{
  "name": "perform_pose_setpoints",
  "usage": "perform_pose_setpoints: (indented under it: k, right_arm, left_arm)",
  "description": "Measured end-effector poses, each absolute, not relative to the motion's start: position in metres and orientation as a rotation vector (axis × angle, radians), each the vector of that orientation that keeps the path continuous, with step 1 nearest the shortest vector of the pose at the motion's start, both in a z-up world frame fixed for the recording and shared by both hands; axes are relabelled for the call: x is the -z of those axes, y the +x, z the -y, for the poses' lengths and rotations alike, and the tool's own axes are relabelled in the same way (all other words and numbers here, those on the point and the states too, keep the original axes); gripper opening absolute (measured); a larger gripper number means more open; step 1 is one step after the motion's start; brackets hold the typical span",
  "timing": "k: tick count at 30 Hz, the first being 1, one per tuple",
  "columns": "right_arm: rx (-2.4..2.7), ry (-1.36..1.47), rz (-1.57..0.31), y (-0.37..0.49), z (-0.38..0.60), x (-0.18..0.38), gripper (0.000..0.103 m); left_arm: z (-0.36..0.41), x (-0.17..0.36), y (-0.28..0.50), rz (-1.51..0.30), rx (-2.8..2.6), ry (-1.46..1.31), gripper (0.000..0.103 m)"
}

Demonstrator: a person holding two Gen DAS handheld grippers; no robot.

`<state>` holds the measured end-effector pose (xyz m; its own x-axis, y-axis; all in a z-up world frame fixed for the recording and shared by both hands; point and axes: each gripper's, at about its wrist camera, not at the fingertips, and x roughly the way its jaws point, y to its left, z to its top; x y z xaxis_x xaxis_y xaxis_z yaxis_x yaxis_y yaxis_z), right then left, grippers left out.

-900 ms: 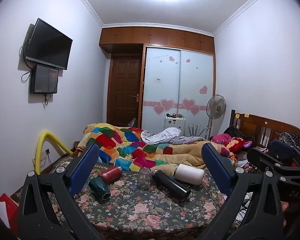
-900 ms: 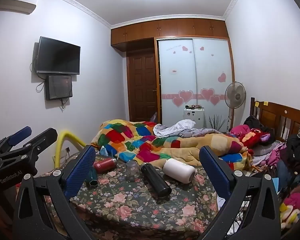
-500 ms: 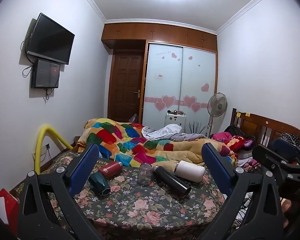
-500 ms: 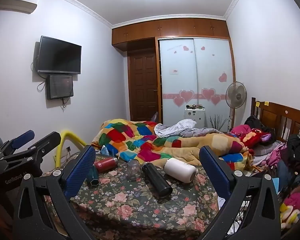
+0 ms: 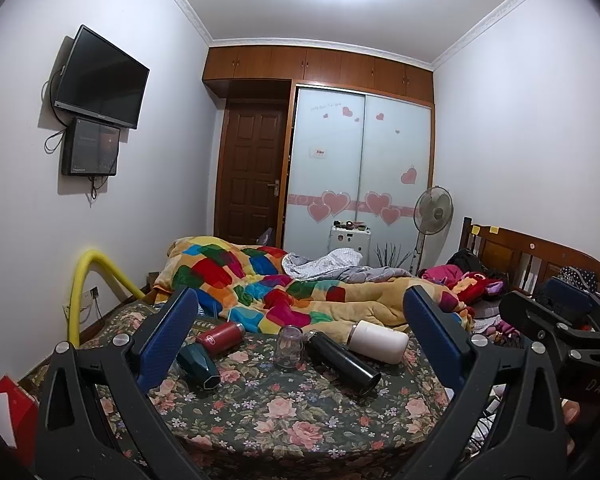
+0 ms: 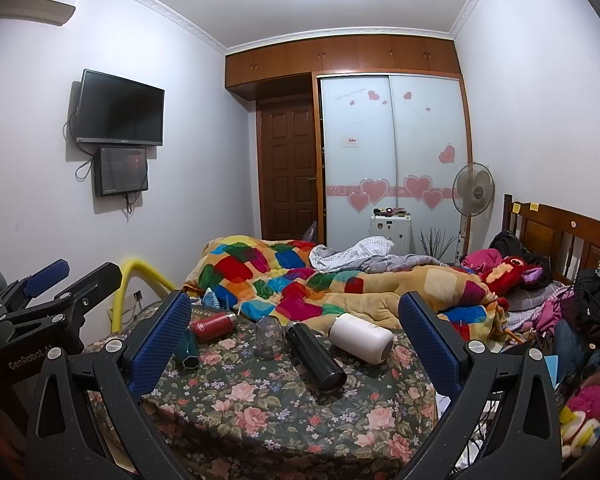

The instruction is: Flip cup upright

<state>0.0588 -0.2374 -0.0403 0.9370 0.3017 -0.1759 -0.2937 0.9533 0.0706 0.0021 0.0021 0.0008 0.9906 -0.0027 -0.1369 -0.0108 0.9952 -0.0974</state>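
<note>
A small clear glass cup [image 5: 289, 347] stands mouth-down on the floral cloth, also in the right wrist view [image 6: 269, 336]. Around it lie a black flask [image 5: 342, 361], a white flask [image 5: 377, 340], a red flask [image 5: 220, 333] and a dark green flask [image 5: 199, 365], all on their sides. My left gripper [image 5: 300, 346] is open and empty, well short of the cups. My right gripper [image 6: 296, 344] is open and empty, also held back; the black flask [image 6: 316, 357] and white flask [image 6: 361, 338] lie between its fingers in view.
The floral-covered surface [image 5: 284, 412] has its front edge close below me. A colourful quilt [image 5: 260, 284] is heaped behind the cups. A yellow tube [image 5: 82, 284] arches at the left. The other gripper shows at each view's side [image 5: 560, 332], [image 6: 40, 304]. Clutter and a wooden headboard [image 6: 560, 232] lie right.
Both views have shifted slightly; the left gripper has risen and tilted up a little. The cups and flasks have not moved. Both grippers stay open.
</note>
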Motion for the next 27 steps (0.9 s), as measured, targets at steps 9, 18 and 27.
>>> perform_pose_setpoints:
  k: [9,18,27]
  right_arm:
    - [-0.304,0.041,-0.188,0.0602,0.2372,0.0407,0.103]
    - [-0.303,0.039,-0.186,0.0595,0.2367,0.0405,0.103]
    - [-0.303,0.038,-0.186,0.0604,0.2355,0.0419,0.103]
  left_arm:
    - [-0.0027,-0.0023,0.0050,-0.137,0.000,-0.096,0.103]
    - [-0.0041,0.0007,0.0028,-0.137,0.000,-0.096,0.103]
    - [-0.0033,0.0023,0.0016,-0.134,-0.001,-0.099,0.103]
